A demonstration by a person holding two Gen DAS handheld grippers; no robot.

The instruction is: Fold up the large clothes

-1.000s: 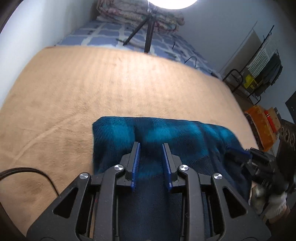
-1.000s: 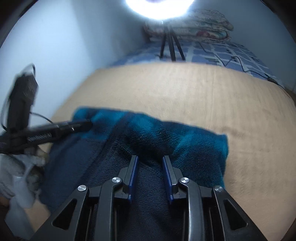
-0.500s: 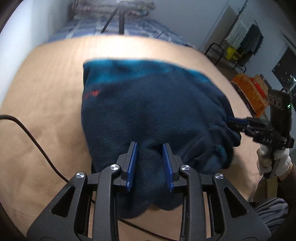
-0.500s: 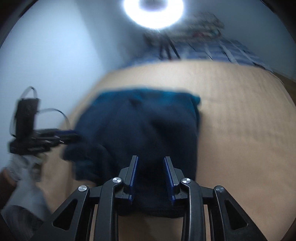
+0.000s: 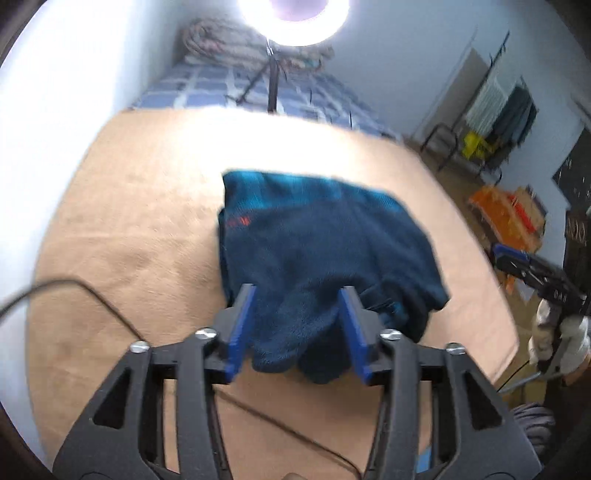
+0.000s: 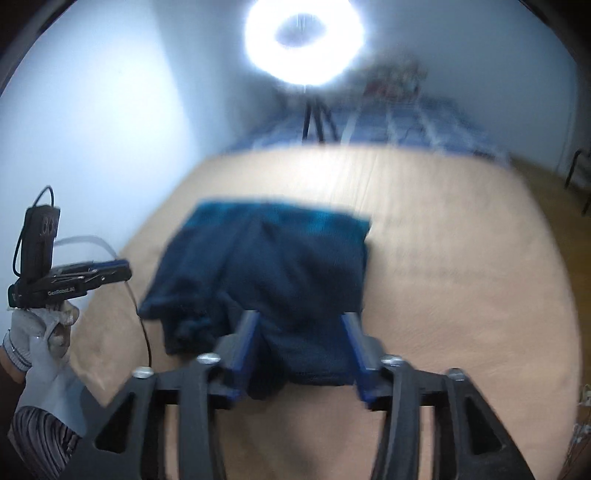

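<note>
A dark blue fleece garment [image 5: 325, 258] lies folded in a bundle on the tan blanket [image 5: 147, 221], with a teal plaid layer showing along its far edge. My left gripper [image 5: 297, 295] hovers over the near edge of the garment. Its jaws are opening and the pads press on nothing. My right gripper [image 6: 301, 319] hangs above the garment [image 6: 266, 266] in the same way, jaws opening, nothing gripped. Each gripper shows in the other's view: the right gripper [image 5: 517, 262] at the right edge, the left gripper [image 6: 110, 269] at the left, held by a gloved hand [image 6: 40, 332].
A black cable [image 5: 92, 291] trails over the blanket on the left and under the garment. Beyond the blanket are blue chequered bedding [image 5: 221, 85], a ring light [image 5: 291, 22] on a tripod and stacked quilts. A white wall runs along the left. A drying rack [image 5: 498, 110] and an orange crate [image 5: 506, 218] stand on the right.
Both grippers were shut on the garment's dark edge and carried it over the teal part. Now both have opened, let go and drawn back and upward.
</note>
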